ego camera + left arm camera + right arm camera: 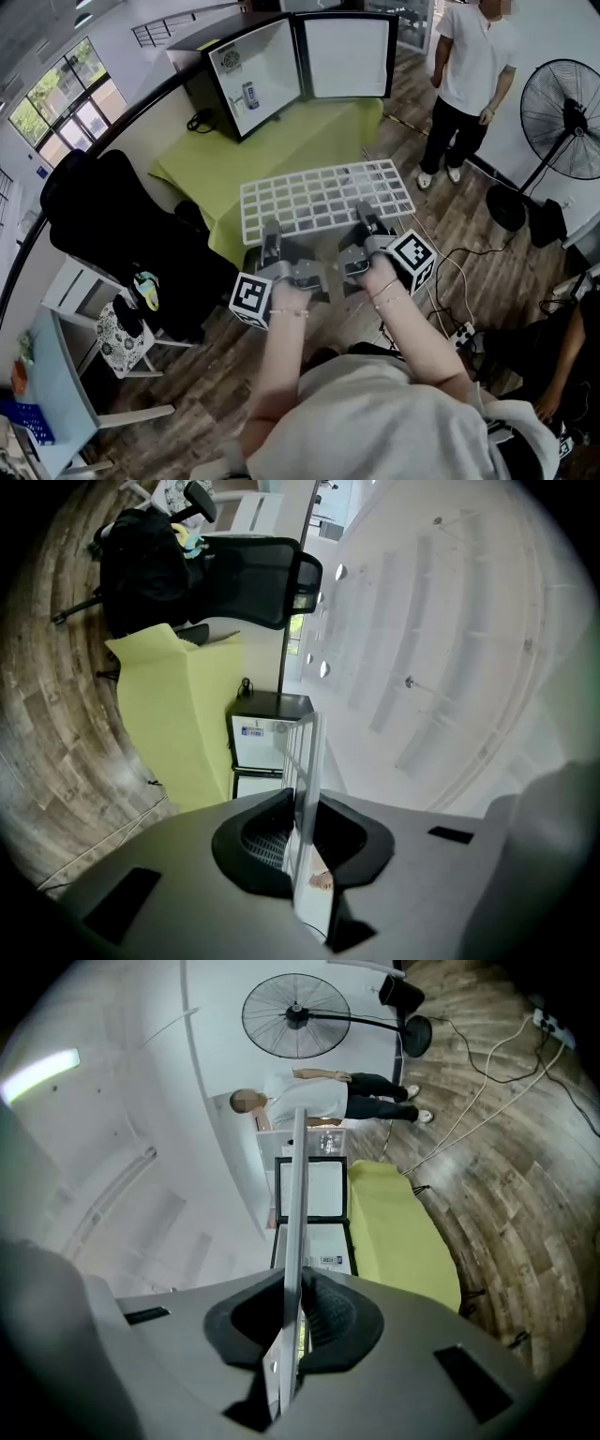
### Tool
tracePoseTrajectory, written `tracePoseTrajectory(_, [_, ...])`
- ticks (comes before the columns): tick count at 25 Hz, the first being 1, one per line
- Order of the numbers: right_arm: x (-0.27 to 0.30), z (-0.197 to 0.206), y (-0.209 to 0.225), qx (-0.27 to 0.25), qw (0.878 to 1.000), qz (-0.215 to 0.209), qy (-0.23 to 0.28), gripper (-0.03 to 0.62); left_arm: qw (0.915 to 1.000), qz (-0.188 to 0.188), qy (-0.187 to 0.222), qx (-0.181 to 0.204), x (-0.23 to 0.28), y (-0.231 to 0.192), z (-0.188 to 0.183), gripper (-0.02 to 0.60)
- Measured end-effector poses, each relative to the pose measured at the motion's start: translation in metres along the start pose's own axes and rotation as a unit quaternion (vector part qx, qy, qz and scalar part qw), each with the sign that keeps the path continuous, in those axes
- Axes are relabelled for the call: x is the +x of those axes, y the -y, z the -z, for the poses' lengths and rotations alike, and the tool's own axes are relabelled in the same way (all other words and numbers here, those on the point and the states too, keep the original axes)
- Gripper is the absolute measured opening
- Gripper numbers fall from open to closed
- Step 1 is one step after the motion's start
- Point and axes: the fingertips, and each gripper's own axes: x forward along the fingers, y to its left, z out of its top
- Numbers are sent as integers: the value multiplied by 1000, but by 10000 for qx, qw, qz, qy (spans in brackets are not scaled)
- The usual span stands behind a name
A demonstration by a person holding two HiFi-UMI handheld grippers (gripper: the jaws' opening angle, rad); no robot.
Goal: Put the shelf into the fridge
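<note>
At the left of its near edge, the white wire shelf (323, 197) was pinched by the left claw (273, 232), and the right claw (364, 217) pinched the same edge further right. The grid hung roughly flat in the air over the near end of the green-covered surface (281, 141), well short of the open fridge (253, 80). It looked light and stiff, though its thin wires might pivot in a grip, so two spaced holds on the rim seemed sound.
</note>
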Motion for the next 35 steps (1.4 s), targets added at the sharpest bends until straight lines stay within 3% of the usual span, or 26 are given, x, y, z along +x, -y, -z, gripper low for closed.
tracePoseTrajectory(16, [12, 17, 6, -248, 9996, -16, 132, 37, 9990, -31, -423, -143, 24, -15, -22, 35])
tracePoseTrajectory(23, [27, 14, 18, -349, 9993, 71, 88, 37, 9986, -58, -429, -306, 39, -35, -24, 37])
tracePoseTrajectory(35, [127, -16, 36, -184, 9996, 176, -115, 37, 9996, -2, -276, -57, 130, -53, -19, 40])
